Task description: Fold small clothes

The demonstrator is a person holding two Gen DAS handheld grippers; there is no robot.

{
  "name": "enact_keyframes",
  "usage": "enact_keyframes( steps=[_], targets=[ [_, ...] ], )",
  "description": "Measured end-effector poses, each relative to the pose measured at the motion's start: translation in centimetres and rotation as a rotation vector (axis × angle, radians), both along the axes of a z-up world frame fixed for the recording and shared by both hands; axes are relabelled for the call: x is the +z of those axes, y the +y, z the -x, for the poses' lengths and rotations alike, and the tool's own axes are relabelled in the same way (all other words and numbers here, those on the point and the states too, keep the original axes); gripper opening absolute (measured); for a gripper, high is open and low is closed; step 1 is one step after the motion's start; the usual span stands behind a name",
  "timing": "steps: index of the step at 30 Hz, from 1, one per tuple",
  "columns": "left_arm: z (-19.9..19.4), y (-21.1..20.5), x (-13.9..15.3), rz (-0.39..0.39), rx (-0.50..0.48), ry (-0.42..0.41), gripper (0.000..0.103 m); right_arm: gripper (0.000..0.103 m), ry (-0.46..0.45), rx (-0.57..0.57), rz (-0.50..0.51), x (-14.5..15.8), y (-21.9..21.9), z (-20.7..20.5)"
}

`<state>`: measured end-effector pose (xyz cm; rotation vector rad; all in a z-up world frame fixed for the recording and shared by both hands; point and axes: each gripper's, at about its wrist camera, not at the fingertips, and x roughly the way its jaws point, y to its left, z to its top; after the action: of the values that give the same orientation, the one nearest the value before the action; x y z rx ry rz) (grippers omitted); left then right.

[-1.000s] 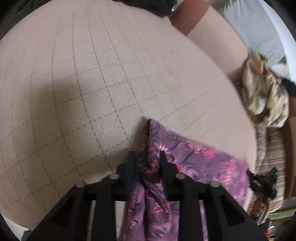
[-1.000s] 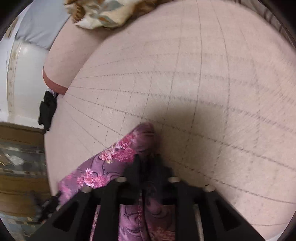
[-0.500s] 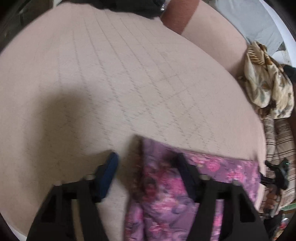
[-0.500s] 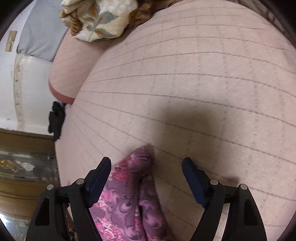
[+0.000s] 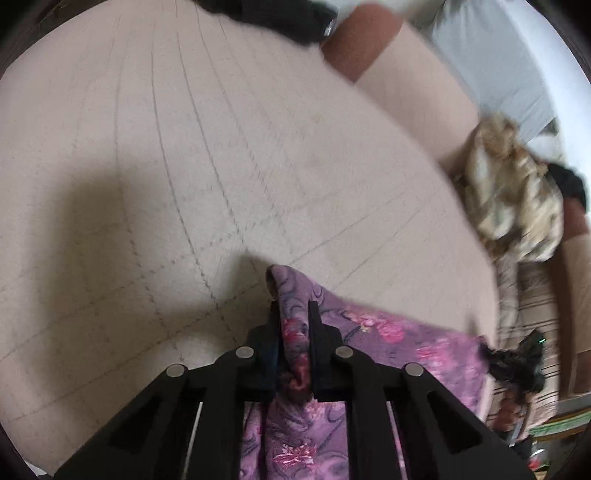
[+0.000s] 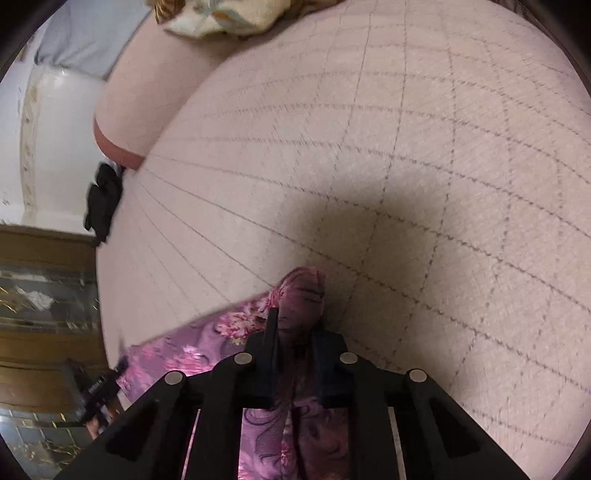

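I am holding the purple flowered cloth (image 5: 373, 332) with both tongs over the quilted bed cover (image 5: 184, 166), which is pale with stitched diamond lines; my left tongs (image 5: 293, 314) have just been closing and are now pinching a bunched corner of the cloth between their pads, the fabric squeezed tight in the narrow gap; my right tongs (image 6: 295, 325) have likewise just been closing and are gripping another bunched corner of the same cloth (image 6: 207, 339), its rounded tip sticking out just beyond the fingertips; from the left tongs the cloth is stretching away across the bed cover toward the right tongs, which are showing small and dark at the cloth's far edge (image 5: 517, 362); in the right wrist view the left tongs are showing in the same way at the cloth's far edge (image 6: 99, 387); the cloth is lying at the near edge of the bed cover, and the rest of the cover beyond it is bare; well beyond the cloth, off the edge of the cover, a crumpled cream and brown patterned cloth (image 5: 513, 199) is lying in a heap; a dark garment (image 5: 273, 14) is sitting at the cover's far end, blurred.
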<state>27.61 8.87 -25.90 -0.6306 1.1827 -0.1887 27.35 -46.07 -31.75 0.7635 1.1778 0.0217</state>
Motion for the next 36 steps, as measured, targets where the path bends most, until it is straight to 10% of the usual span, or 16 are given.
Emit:
enact_keyframes(
  steps=[6,14,19,26,31,36],
  targets=[
    [1.3,2.6,8.9,-0.039,0.057,-0.231,0.007,0.011,-0.157,-0.015,0.077,6.4,0.8,1.5],
    [-5.3,3.3,13.7,-0.073,0.061,-0.312,0.007,0.011,-0.333,0.017,0.187,15.0,3.1,-3.5],
    [-12.4,2.0,11.4,-0.089,0.069,-0.285,0.008,0.012,-0.309,0.04,0.222,15.6,4.0,-10.9],
    [-14.7,2.0,4.2,-0.188,0.078,-0.101,0.026,0.022,-0.086,0.051,0.329,7.9,3.1,-17.1],
    [-6.2,2.5,4.3,-0.224,0.112,-0.077,0.057,0.077,-0.154,0.051,0.261,9.7,4.6,-9.2],
    [1.5,-0.9,2.6,-0.044,0.075,0.024,0.057,0.077,-0.13,0.044,0.045,8.5,7.3,-0.4]
  ],
)
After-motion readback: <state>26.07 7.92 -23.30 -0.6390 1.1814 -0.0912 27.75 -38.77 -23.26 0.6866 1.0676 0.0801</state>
